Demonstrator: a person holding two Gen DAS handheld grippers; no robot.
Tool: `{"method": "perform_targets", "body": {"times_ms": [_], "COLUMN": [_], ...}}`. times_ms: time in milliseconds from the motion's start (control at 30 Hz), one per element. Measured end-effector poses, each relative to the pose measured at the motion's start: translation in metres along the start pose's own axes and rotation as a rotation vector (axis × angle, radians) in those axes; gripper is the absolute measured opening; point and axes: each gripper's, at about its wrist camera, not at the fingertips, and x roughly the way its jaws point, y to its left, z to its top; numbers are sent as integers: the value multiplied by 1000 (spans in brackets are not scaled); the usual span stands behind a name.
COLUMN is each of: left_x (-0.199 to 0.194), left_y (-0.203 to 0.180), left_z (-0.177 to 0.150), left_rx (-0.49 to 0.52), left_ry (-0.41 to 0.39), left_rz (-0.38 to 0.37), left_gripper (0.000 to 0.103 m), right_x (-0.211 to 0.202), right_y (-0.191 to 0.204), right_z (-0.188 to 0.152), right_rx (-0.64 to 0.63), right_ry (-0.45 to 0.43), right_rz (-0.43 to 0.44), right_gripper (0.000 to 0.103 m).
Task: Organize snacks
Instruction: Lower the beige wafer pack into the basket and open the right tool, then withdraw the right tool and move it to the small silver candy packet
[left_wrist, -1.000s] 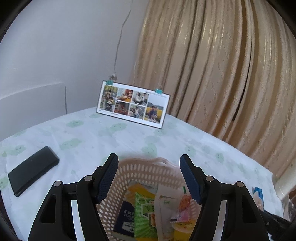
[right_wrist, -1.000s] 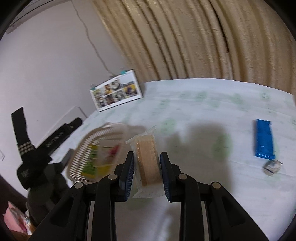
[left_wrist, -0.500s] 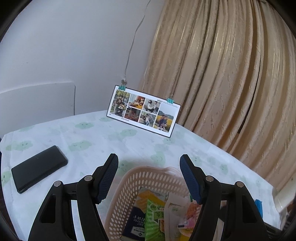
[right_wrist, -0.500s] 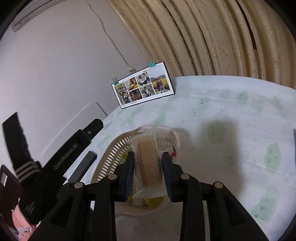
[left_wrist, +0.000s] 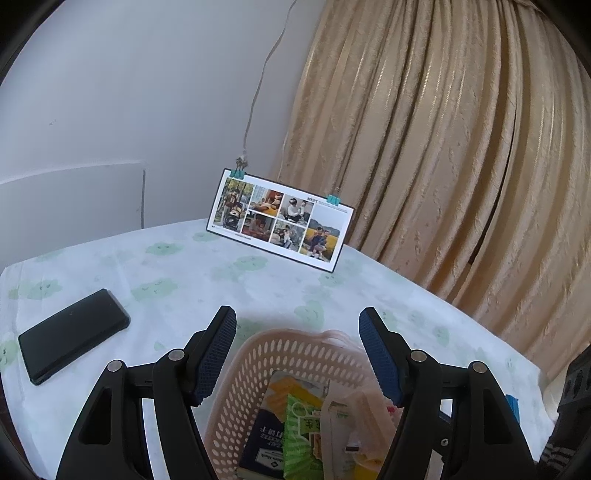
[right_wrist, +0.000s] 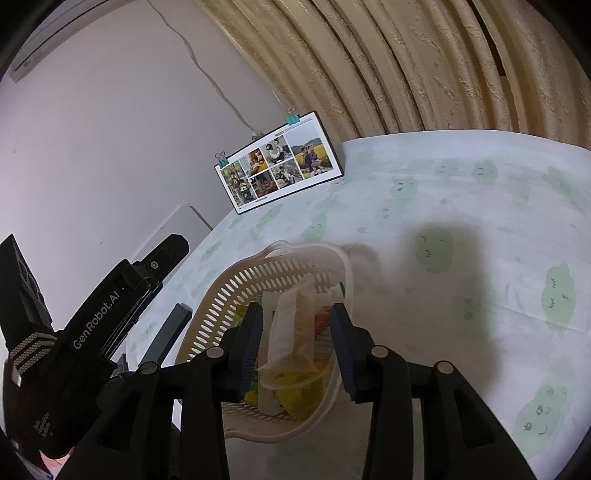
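Note:
A pale perforated basket (left_wrist: 295, 338) (right_wrist: 291, 258) stands on the table and holds several snack packets, among them a dark blue one (left_wrist: 262, 439) and a green one (left_wrist: 303, 432). A clear-wrapped cracker pack (right_wrist: 293, 325) (left_wrist: 356, 404) lies on top of them. My right gripper (right_wrist: 295, 310) hangs open just above the basket; the pack sits between its fingers with a gap on each side. My left gripper (left_wrist: 298, 315) is open over the basket's near rim and holds nothing.
A black phone (left_wrist: 74, 334) lies on the cloth at the left. A photo card (left_wrist: 280, 219) (right_wrist: 280, 166) leans at the table's back, before the wall and beige curtain. A blue packet (left_wrist: 513, 404) shows at the right edge. The left gripper's body (right_wrist: 92, 325) is left of the basket.
My right gripper carried the cracker pack over the basket and opened; the pack now rests among the snacks. My left gripper drew back a little, staying open.

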Motion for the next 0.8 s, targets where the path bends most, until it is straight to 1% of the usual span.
{"method": "perform_targets", "body": {"times_ms": [167,467,733,800], "left_x": [-1,-1,-1,-1], "left_y": [-3,-16,-21,-23], "left_z": [-1,-7,-10,-11], "left_rx": [9,60,81,85], "left_ry": [2,4,9,12], "left_rz": [-7,-28,-33,-34], "left_gripper": [70,70,70,70], "right_x": [-1,-9,-29,-36], "right_y": [-5,-19,-53,-61], "right_z": [1,1,-2,-3], "right_rx": [9,13,50,53], "right_ry": [-1,-2,-25,-34], "right_rz": [-23,-110,-224,-271], "right_gripper": [37,37,37,37]}}
